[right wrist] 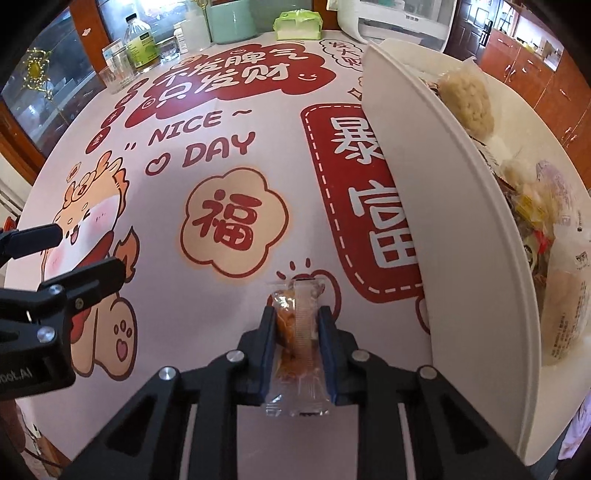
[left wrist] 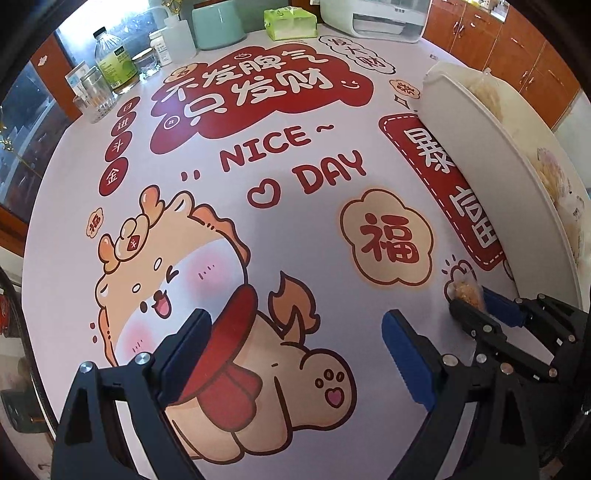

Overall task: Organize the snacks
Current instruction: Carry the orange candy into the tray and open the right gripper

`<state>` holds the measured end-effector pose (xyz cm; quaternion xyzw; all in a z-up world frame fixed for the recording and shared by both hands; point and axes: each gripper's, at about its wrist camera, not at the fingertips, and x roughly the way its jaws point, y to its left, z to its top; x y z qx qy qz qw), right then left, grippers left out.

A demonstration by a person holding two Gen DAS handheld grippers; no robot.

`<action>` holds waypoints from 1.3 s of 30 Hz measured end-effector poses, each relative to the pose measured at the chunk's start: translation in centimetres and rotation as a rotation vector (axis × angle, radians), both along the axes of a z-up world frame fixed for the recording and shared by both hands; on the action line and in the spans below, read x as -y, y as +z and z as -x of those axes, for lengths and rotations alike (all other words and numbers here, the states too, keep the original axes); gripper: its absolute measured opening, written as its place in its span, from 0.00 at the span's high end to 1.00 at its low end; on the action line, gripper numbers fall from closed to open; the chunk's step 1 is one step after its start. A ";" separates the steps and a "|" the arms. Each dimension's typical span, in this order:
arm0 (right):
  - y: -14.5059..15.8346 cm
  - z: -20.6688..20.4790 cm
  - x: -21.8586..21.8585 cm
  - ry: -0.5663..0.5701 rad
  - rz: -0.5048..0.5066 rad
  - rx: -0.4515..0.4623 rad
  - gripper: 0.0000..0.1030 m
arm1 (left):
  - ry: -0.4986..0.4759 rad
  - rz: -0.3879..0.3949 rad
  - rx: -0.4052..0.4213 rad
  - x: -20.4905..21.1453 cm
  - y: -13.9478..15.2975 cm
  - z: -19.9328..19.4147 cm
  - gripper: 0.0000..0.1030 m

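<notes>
A small clear-wrapped snack packet (right wrist: pixel 295 332) with an orange-brown filling lies on the printed tablecloth, and my right gripper (right wrist: pixel 297 314) is shut on it, blue pads pressed to both its sides. The same packet (left wrist: pixel 466 291) shows in the left wrist view between the right gripper's (left wrist: pixel 471 301) fingers. My left gripper (left wrist: pixel 295 325) hovers open over the cartoon dragon print with nothing between its fingers; it appears at the left edge as the left gripper (right wrist: pixel 85 251) in the right wrist view. A white bin (right wrist: pixel 443 221) holding several wrapped snacks (right wrist: pixel 469 99) stands to the right.
The table (left wrist: pixel 332 229) carries a red-and-cream printed cloth. At its far edge stand bottles and glass jars (left wrist: pixel 114 62), a mint canister (left wrist: pixel 218 22), a green tissue pack (left wrist: pixel 291 22) and a white appliance (left wrist: pixel 376 18). Wooden cabinets (left wrist: pixel 517 48) line the right side.
</notes>
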<state>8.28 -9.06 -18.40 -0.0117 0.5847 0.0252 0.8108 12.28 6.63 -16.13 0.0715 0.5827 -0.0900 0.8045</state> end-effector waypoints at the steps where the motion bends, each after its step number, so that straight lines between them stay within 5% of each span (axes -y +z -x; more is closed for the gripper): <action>1: 0.0 0.1 0.0 0.004 -0.011 -0.006 0.79 | 0.000 -0.001 -0.003 0.1 0.0 0.1 0.10; 9: 2.5 1.0 0.1 0.033 -0.084 0.013 0.78 | -0.015 -0.011 -0.009 1.3 1.3 1.0 0.10; 21: 10.7 1.3 4.5 0.044 -0.128 0.171 0.78 | 0.002 0.016 0.128 6.0 8.6 0.9 0.08; 39: 18.4 -2.3 19.6 -0.037 -0.151 0.335 0.78 | -0.005 0.060 0.303 20.4 15.2 -4.2 0.01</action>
